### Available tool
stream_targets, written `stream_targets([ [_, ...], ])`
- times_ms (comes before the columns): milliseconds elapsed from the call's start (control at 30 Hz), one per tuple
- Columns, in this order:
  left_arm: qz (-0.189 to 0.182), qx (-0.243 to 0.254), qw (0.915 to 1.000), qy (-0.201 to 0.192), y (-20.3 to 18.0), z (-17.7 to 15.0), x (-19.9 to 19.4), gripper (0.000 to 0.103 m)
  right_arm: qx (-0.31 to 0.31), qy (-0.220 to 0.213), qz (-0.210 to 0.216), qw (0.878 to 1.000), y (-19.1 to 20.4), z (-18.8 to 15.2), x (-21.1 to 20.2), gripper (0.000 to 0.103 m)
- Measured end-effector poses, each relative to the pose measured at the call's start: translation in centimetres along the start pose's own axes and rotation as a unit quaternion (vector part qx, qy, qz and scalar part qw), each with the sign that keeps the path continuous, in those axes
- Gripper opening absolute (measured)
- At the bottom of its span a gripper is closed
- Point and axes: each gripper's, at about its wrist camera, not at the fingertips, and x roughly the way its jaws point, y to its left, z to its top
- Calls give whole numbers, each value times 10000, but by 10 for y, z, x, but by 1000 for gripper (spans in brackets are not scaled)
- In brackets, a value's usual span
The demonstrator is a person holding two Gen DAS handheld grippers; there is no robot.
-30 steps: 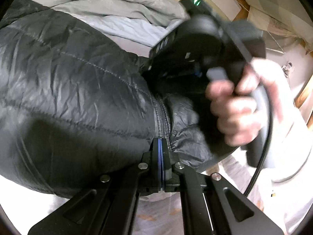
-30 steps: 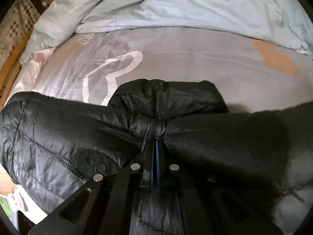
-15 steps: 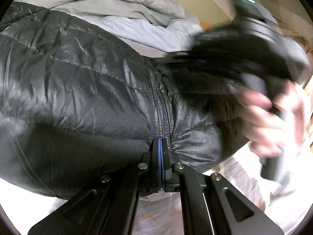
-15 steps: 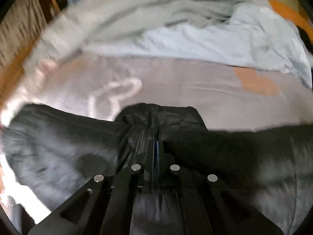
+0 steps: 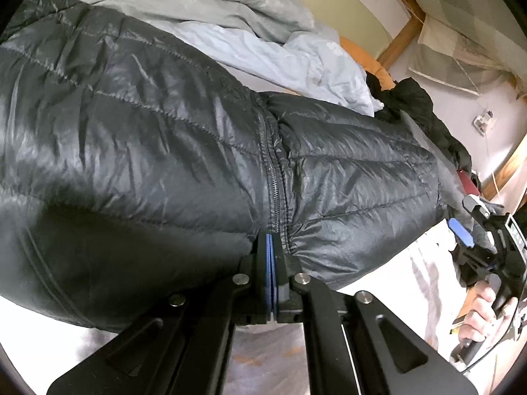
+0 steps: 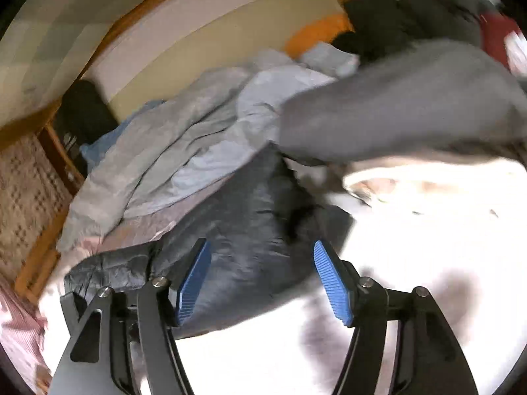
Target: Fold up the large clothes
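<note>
A large black quilted puffer jacket (image 5: 148, 138) lies spread across the bed. My left gripper (image 5: 272, 247) is shut on the jacket's hem at the bottom of its zipper (image 5: 273, 177). My right gripper (image 6: 260, 279) is open and empty, its blue pads (image 6: 332, 283) wide apart just above the jacket (image 6: 250, 237). In the left wrist view the right gripper (image 5: 477, 230) is at the far right edge, off the jacket, held in a hand. The right wrist view is blurred.
A rumpled pale blue-grey duvet (image 5: 263, 42) lies behind the jacket, with an orange pillow (image 5: 365, 56) and dark clothes (image 5: 418, 105) near the wooden bed frame (image 5: 402, 36). A grey sleeved arm (image 6: 411, 98) crosses the right wrist view. The pale bed sheet (image 6: 411, 345) lies in front.
My right gripper has let go of the jacket, opened, and swung away to the right. The jacket now lies spread out wider. My left gripper has stayed shut on the hem.
</note>
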Motion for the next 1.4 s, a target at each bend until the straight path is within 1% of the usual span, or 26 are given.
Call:
stream_targets([
  [67, 95, 99, 9999, -30, -4, -1, 0, 4, 336, 189, 476, 9981, -7, -6, 17, 77],
  [100, 135, 136, 9998, -41, -6, -1, 0, 4, 526, 583, 717, 9943, -11, -11, 33, 82],
  [133, 145, 148, 9998, -46, -6, -1, 0, 4, 635, 1138, 915, 9872, -12, -17, 52, 83],
  [167, 137, 143, 9998, -48, -5, -1, 0, 4, 713, 1510, 1114, 9797, -12, -24, 66, 83],
  [200, 114, 122, 9999, -45, -4, 0, 0, 4, 835, 1676, 1289, 9738, -12, -31, 76, 83],
  [267, 87, 96, 9999, -43, -3, 0, 0, 4, 877, 1330, 1082, 9813, -13, -37, 79, 83],
  [333, 107, 116, 9999, -60, -4, 0, 1, 4, 781, 739, 535, 9928, -12, -39, 77, 83],
  [400, 129, 138, 9998, -80, -5, -1, 1, 4, 900, 421, 299, 9946, -16, -36, 80, 91],
  [567, 75, 102, 9999, -78, -3, -2, -1, 4, 1116, 376, 652, 9909, -23, -23, 99, 93],
  [633, 79, 107, 9999, -87, -3, -3, -1, 4, 1278, 542, 788, 9872, -26, -19, 107, 93],
  [667, 94, 102, 9999, -85, -3, -3, -1, 4, 1291, 724, 823, 9856, -25, -18, 109, 89],
  [700, 123, 127, 9998, -82, -4, -3, -2, 4, 1289, 840, 914, 9839, -25, -16, 111, 70],
  [733, 149, 174, 9997, -85, -5, -4, -3, 4, 1273, 938, 995, 9824, -21, -15, 111, 57],
  [800, 157, 317, 9993, -80, -9, -4, -5, 4, 1077, 776, 769, 9882, -11, -14, 104, 29],
  [867, 75, 660, 9977, -148, -21, -1, -15, 8, 801, 423, 302, 9954, 1, -17, 90, 22],
  [900, 185, 999, 9940, -409, -31, 0, -28, 11, 473, 222, -23, 9986, 14, -18, 84, 20],
  [933, 367, 1353, 9874, -737, -42, 0, -42, 21, 151, 65, -223, 9996, 25, -18, 76, 19],
  [967, 534, 1712, 9776, -1105, -55, 0, -61, 39, -263, -100, -383, 9989, 39, -16, 64, 19],
  [1033, 609, 2054, 9617, -1708, -75, 3, -106, 56, -563, -142, -321, 9978, 51, -9, 46, 19],
  [1067, 596, 2096, 9571, -1912, -81, 4, -125, 57, -576, -50, -220, 9981, 55, -3, 36, 19],
  [1133, 873, 2099, 9480, -2228, -87, 6, -156, 60, -483, 352, -119, 9981, 58, 14, 16, 19],
  [1200, 1166, 1977, 9386, -2576, -80, 3, -179, 66, -597, 232, -49, 9979, 54, 28, -15, 19],
  [1267, 1392, 1788, 9293, -2916, -57, -5, -195, 76, -802, 10, -322, 9963, 58, 36, -34, 19],
  [1300, 1589, 1653, 9300, -2872, -45, -5, -196, 76, -871, -17, -394, 9954, 61, 35, -40, 19],
  [1333, 1782, 1413, 9357, -2697, -29, -3, -194, 76, -920, 13, -412, 9949, 65, 33, -43, 19],
  [1400, 1820, 852, 9569, -2095, 2, 6, -185, 76, -1099, 44, -590, 9922, 78, 26, -44, 19],
])
